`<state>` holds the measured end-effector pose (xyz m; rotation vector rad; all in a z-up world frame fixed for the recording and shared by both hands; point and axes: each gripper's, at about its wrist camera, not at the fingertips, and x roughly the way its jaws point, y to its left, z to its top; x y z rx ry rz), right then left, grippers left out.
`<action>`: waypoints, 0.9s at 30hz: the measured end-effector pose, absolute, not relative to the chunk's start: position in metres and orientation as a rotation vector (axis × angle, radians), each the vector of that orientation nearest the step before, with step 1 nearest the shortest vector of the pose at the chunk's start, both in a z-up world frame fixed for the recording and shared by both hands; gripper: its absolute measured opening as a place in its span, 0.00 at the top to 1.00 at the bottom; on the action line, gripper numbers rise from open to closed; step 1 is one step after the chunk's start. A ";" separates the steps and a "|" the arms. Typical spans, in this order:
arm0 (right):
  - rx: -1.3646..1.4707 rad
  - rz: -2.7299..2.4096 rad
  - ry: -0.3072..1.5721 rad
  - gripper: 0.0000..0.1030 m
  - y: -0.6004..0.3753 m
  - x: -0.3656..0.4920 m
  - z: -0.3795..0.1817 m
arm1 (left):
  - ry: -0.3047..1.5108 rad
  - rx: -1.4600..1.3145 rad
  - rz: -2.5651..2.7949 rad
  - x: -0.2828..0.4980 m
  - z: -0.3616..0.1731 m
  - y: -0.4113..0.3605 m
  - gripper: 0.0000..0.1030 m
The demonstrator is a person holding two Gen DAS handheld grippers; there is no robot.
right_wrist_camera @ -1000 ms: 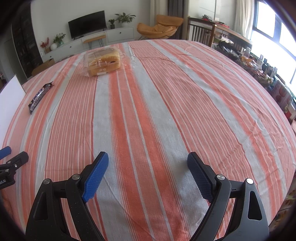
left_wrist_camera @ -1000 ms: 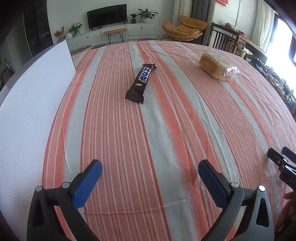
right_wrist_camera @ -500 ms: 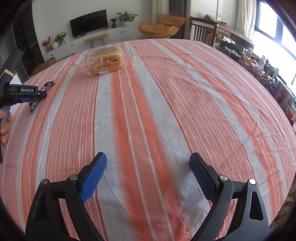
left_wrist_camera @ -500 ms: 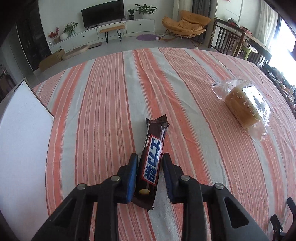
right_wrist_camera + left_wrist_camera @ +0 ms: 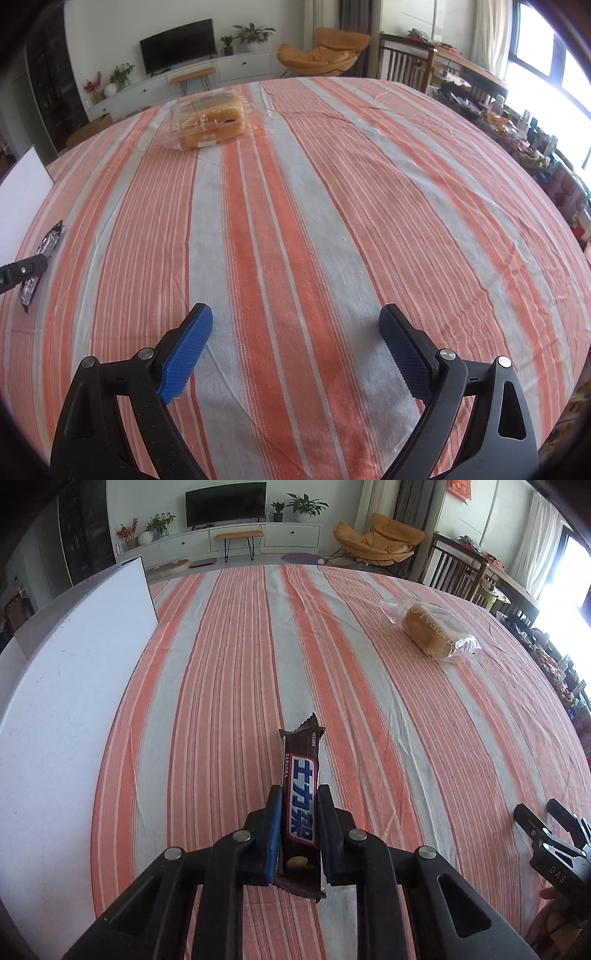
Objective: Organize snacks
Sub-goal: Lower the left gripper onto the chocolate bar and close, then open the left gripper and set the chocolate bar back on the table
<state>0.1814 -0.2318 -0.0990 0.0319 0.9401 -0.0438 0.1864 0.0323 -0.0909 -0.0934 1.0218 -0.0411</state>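
Observation:
A dark brown chocolate bar [image 5: 301,775] with a blue and white label stands between the blue pads of my left gripper [image 5: 299,812], which is shut on its lower half. The bar's far end points away over the striped tablecloth [image 5: 221,701]. The right wrist view shows the same bar [image 5: 48,243] at the far left, with one black finger [image 5: 26,267] across it. A loaf of bread in a clear bag [image 5: 432,631] lies at the back right, untouched; it is far left of centre [image 5: 208,123] for the right camera. My right gripper [image 5: 295,347] hovers open over bare cloth.
A white board [image 5: 55,701] lies along the table's left side, its corner [image 5: 24,181] also visible to the right camera. The right gripper's black tips [image 5: 535,806] show at the lower right. Chairs and a cluttered shelf stand beyond the table's right edge.
My left gripper was open and far from the bar, then reached forward and shut on it. It has since drawn back with the bar in its grip. The right gripper kept still.

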 end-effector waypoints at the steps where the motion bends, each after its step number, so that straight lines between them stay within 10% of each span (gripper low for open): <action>1: 0.032 -0.044 0.940 0.09 -0.232 0.181 -0.099 | 1.017 -0.092 -0.043 0.180 -0.091 0.031 0.82; 8: 0.032 -0.043 0.940 0.09 -0.232 0.181 -0.099 | 0.984 -0.100 -0.046 0.180 -0.102 0.027 0.27; 27: 0.032 -0.043 0.940 0.09 -0.232 0.181 -0.099 | 0.953 -0.001 -0.008 0.187 -0.117 0.022 0.00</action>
